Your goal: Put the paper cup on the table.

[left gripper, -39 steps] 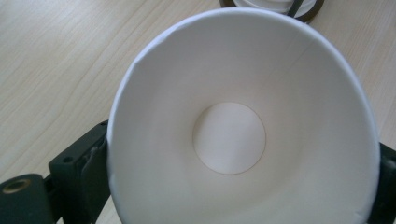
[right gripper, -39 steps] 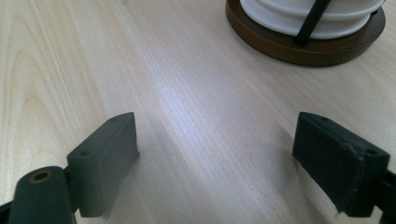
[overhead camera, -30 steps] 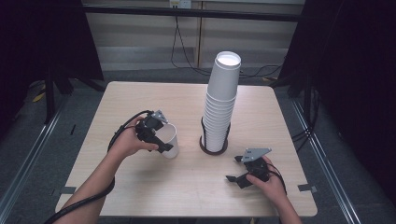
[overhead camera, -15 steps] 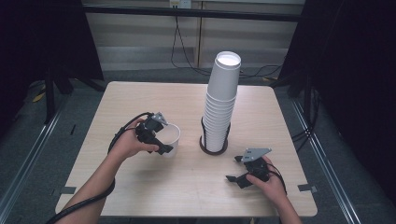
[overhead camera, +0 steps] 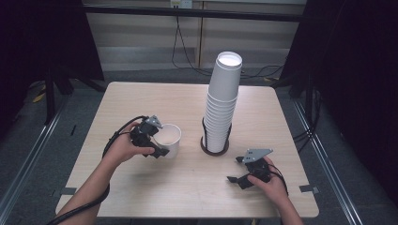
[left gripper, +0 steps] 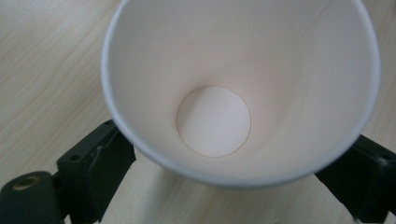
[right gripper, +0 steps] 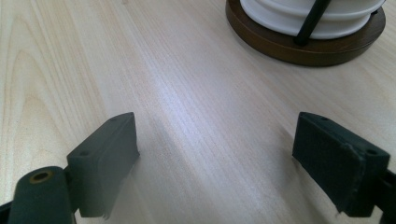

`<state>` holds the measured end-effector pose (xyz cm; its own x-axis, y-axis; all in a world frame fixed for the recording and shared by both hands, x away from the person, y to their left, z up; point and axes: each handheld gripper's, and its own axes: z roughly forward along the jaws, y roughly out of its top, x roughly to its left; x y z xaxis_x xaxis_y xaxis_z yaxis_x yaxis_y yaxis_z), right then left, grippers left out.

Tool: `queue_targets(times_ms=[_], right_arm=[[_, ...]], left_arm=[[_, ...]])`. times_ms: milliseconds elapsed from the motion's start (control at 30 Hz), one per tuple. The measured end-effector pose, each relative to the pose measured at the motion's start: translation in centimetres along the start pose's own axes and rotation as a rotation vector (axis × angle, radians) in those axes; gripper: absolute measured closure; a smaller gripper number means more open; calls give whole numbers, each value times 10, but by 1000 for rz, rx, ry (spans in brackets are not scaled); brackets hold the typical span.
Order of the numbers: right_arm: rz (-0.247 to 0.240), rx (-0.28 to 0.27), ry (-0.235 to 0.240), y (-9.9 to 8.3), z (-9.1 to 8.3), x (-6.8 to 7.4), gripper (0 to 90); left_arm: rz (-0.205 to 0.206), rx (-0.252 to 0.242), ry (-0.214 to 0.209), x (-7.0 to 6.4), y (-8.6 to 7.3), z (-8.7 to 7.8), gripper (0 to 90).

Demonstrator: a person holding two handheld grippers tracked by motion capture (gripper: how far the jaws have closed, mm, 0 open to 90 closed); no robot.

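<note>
White paper cup [left gripper: 233,93] clamped between left gripper [overhead camera: 152,140] jaws, right gripper [overhead camera: 241,171] jaws wide apart, empty.

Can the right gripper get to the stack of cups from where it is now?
Probably yes: the right gripper is open, with bare table between it and the stack of cups just ahead.

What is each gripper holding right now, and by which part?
The left gripper clamps a single paper cup by its side wall, below the rim. The right gripper is open, holding nothing.
</note>
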<state>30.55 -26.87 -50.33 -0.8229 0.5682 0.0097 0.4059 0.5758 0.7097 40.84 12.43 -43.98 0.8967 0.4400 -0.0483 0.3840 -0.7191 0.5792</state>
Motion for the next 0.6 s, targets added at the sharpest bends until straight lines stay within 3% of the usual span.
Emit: queue_targets(times_ms=[33, 67, 367, 600], right_arm=[[0, 0, 0, 0, 0, 0, 135], [0, 0, 0, 0, 0, 0, 135], [0, 0, 0, 0, 0, 0, 135], [0, 0, 0, 0, 0, 0, 135]], left_arm=[[0, 0, 0, 0, 0, 0, 98], [-26, -12, 3, -1, -4, 0, 103], [-15, -12, 9, 0, -20, -6, 121], [-48, -40, 10, -1, -31, -8, 134]])
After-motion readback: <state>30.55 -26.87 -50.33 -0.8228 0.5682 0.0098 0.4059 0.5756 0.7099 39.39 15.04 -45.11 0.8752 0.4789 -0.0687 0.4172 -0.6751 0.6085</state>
